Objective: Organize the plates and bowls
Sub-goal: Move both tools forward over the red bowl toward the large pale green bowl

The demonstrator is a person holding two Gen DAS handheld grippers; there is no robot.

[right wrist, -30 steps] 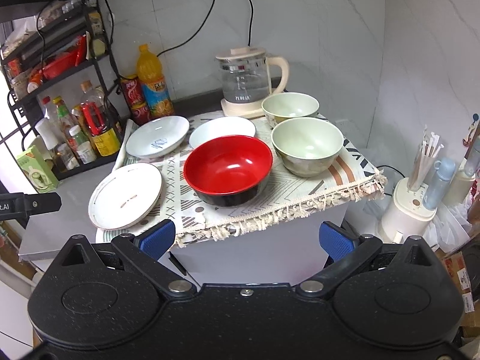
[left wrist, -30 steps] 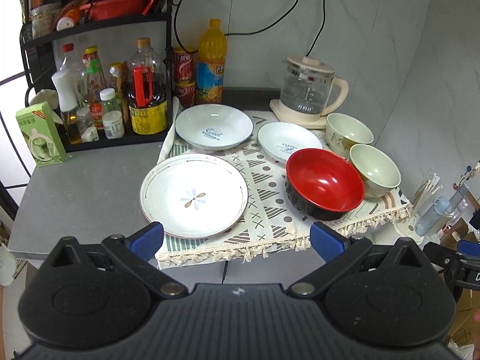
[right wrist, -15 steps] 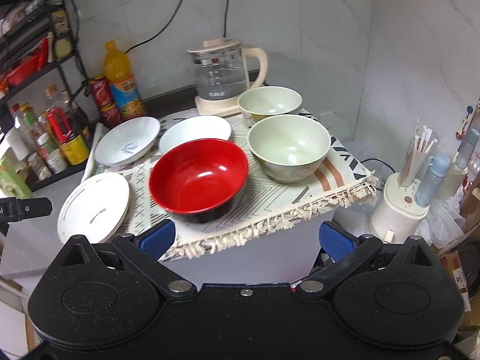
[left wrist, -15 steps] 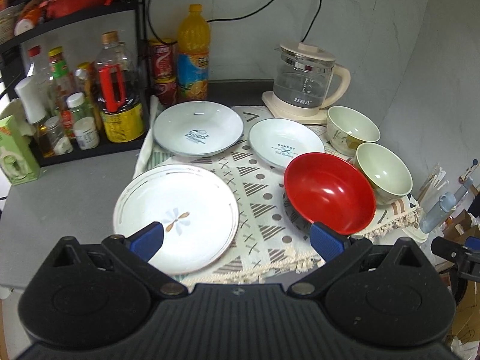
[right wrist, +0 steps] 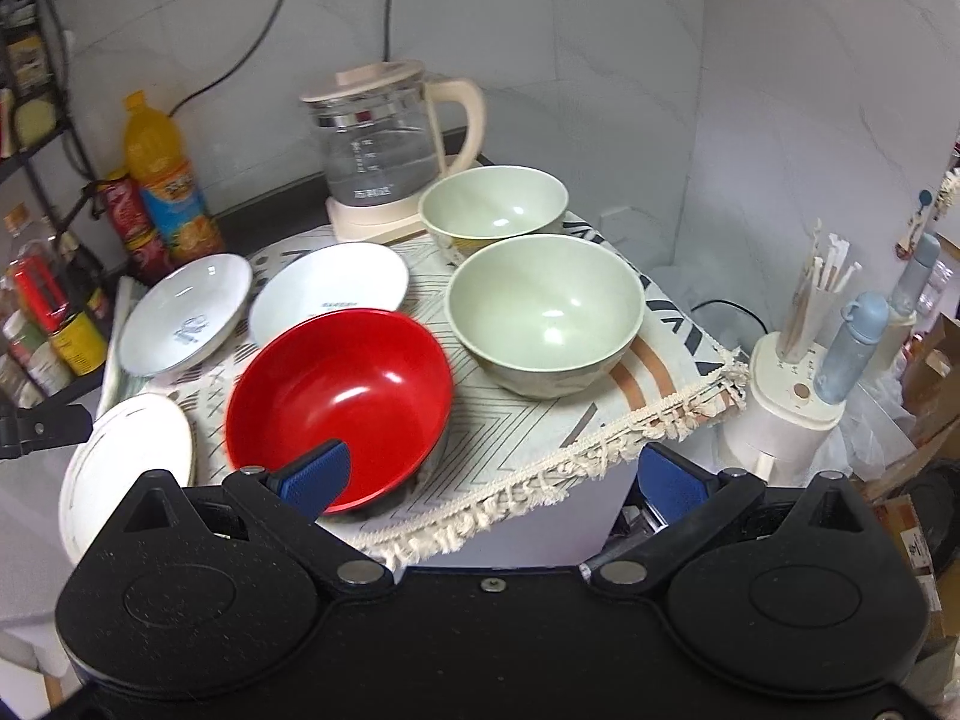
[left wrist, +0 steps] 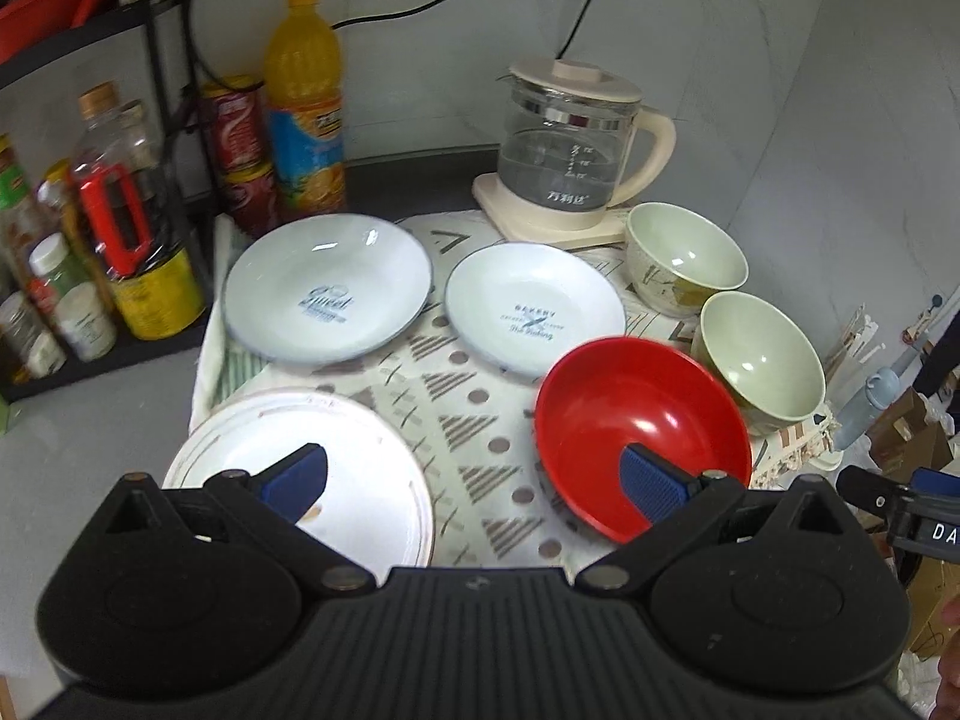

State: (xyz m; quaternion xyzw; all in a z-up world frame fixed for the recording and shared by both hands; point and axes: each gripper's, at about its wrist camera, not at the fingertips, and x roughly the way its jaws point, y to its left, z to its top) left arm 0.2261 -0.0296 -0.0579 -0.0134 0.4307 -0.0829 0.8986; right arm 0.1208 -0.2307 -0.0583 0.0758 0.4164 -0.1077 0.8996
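On the patterned cloth (left wrist: 480,420) lie a large flat plate (left wrist: 360,480) at the front left, two white dishes (left wrist: 327,288) (left wrist: 534,309) behind it, a red bowl (left wrist: 636,426) and two pale green bowls (left wrist: 759,357) (left wrist: 684,258). My left gripper (left wrist: 474,480) is open and empty, above the gap between the flat plate and the red bowl. My right gripper (right wrist: 492,480) is open and empty, above the cloth's front fringe, with its left finger over the red bowl (right wrist: 339,384). The green bowls (right wrist: 546,315) (right wrist: 492,204) lie beyond it.
A glass kettle (left wrist: 570,150) stands at the back. Bottles and cans (left wrist: 306,102) and a black rack (left wrist: 108,180) fill the left side. A white holder with sticks and a blue bottle (right wrist: 798,372) stands right of the table. The cloth's fringe (right wrist: 540,480) overhangs the front edge.
Both grippers have moved forward toward the table, so the dishes look larger. The left now hovers over the flat plate and red bowl. The right has reached the red bowl's edge.
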